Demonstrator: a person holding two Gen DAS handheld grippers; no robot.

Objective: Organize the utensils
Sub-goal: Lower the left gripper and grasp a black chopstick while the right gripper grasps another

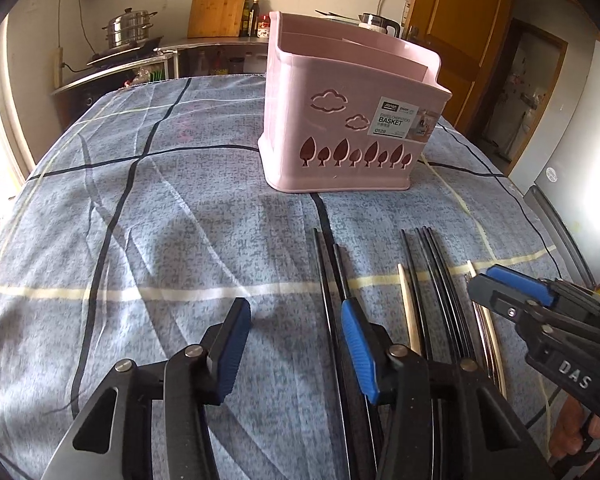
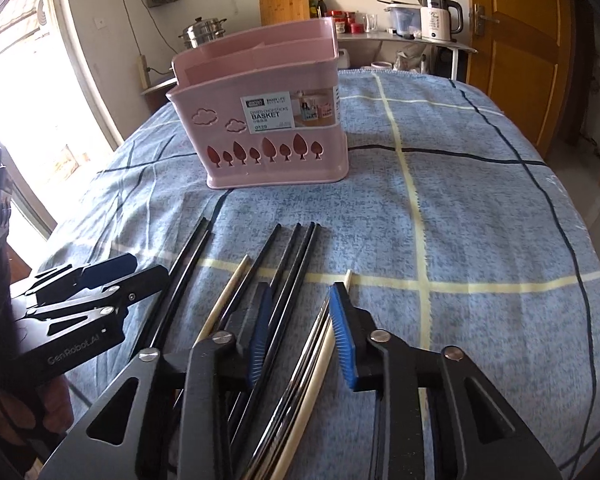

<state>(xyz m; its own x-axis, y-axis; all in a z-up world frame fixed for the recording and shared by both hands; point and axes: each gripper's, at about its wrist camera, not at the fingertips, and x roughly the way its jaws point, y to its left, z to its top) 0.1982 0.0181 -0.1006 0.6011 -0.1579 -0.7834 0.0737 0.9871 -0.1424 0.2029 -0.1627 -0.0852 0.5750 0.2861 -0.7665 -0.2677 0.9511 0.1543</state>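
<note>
Your desk [image 1: 148,216] is covered by a blue-grey checked cloth, and both views look across it toward the far kitchen wall. The pink chopstick basket [image 1: 352,120] stands upright toward the far side of the desk, its labelled, tree-cut face turned to you; the left wrist view shows it far and to the right, the right wrist view far and to the left, so it sits between your two hands. Only the right wrist view shows the white kettle [image 2: 440,20] on the far counter clearly and the bright doorway on the left; only the left wrist view shows the grey cabinet edge on the right. Near you lie the utensils: black chopsticks [image 1: 432,272] in a loose fan, pale wooden chopsticks [image 1: 410,312] among them, and a few shiny metal pieces [image 2: 308,344] that the right wrist view shows best. Your left tool [image 1: 296,344] stands partly open with only cloth between its pads; its right pad sits over two black chopsticks on the left of the fan, and you cannot tell whether it touches them. Your right tool [image 2: 300,332] stands partly open astride the metal pieces, some black chopsticks and a pale chopstick, with its pads not pressing on them.
</note>
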